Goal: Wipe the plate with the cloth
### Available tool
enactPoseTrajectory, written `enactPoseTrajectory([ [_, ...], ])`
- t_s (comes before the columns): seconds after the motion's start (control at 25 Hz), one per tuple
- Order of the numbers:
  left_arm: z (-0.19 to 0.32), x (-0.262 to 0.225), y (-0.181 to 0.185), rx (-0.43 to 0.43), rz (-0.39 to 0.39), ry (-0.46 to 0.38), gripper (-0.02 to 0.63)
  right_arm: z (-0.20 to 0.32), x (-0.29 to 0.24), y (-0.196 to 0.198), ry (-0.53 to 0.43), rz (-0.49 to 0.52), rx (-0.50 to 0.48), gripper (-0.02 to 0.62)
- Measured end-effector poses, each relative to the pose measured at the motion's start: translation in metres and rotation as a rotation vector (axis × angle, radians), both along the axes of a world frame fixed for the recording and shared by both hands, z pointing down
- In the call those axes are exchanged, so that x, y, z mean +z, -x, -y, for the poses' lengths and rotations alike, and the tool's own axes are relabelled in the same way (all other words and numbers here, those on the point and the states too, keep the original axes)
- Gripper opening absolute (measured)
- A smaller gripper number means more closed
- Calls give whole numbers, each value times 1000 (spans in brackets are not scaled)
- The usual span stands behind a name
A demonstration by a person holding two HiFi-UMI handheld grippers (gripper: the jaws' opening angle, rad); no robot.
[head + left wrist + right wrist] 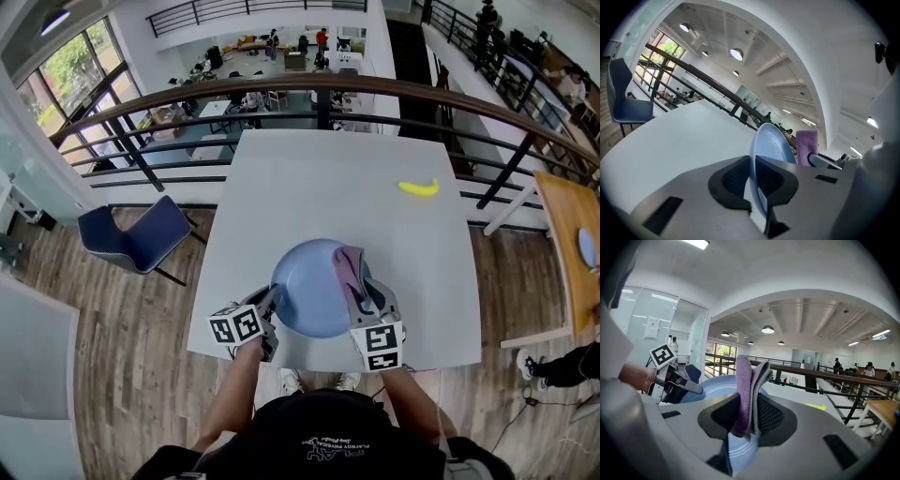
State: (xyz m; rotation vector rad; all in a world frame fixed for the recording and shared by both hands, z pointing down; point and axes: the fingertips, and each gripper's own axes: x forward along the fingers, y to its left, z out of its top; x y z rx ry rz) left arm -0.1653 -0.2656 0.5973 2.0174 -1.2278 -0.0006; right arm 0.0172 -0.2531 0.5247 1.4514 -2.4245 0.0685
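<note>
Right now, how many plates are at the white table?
1: the blue plate at the table's near edge, its rim in the left gripper, the right gripper's cloth over its right side. None appears hidden.

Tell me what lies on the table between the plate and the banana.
Nothing: in the head view only bare white table separates the plate from the banana.

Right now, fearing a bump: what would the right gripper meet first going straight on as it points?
Probably the blue plate, just ahead of and below the right gripper and its clamped cloth, though depth is unclear.
</note>
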Motion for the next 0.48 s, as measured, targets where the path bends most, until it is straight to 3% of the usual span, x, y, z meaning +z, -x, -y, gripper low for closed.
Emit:
enactPoseTrajectory([
  [0.48,-23,78,-13,46,32,170,40,-9,74,-12,166,-7,19,107],
])
